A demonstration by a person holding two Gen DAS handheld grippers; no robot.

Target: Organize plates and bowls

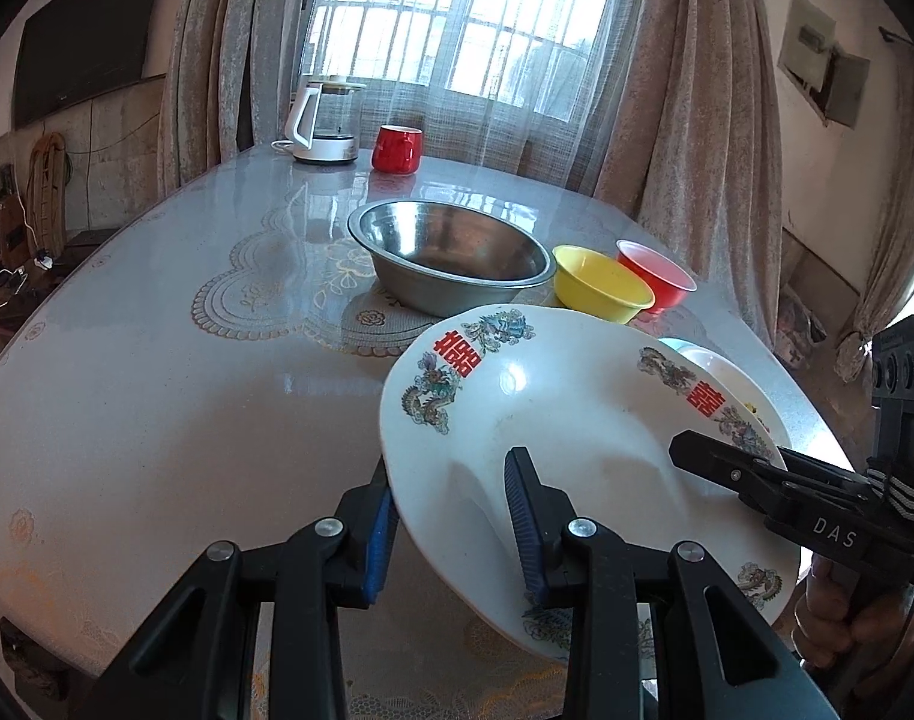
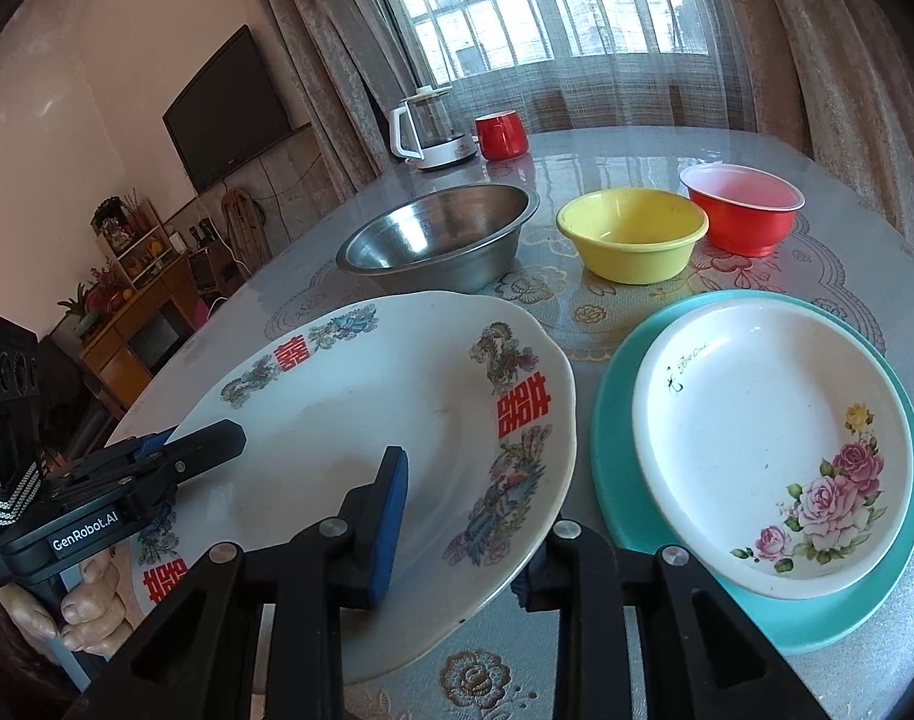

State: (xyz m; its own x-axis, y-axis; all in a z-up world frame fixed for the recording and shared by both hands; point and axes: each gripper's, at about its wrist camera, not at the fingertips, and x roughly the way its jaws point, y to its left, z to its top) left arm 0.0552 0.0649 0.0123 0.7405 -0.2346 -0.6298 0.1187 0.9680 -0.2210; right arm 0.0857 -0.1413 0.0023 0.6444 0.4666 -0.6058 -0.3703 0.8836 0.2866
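A white plate with red characters and dragon prints (image 1: 547,396) (image 2: 366,408) hangs tilted above the table, gripped from both sides. My left gripper (image 1: 450,480) (image 2: 216,438) is shut on its left rim, one blue pad on top and one beneath. My right gripper (image 2: 469,504) (image 1: 697,456) is shut on the right rim, its lower finger hidden under the plate. To the right a white rose plate (image 2: 769,462) lies in a teal plate (image 2: 817,630). Behind stand a steel bowl (image 2: 438,240) (image 1: 450,258), a yellow bowl (image 2: 631,234) (image 1: 601,285) and a red bowl (image 2: 742,210) (image 1: 655,276).
A white kettle (image 1: 324,120) and a red cup (image 1: 396,147) stand at the table's far edge by the curtained window. The round table (image 1: 156,390) has a glossy lace-patterned cover. A person's hand holds each gripper handle at the near edge.
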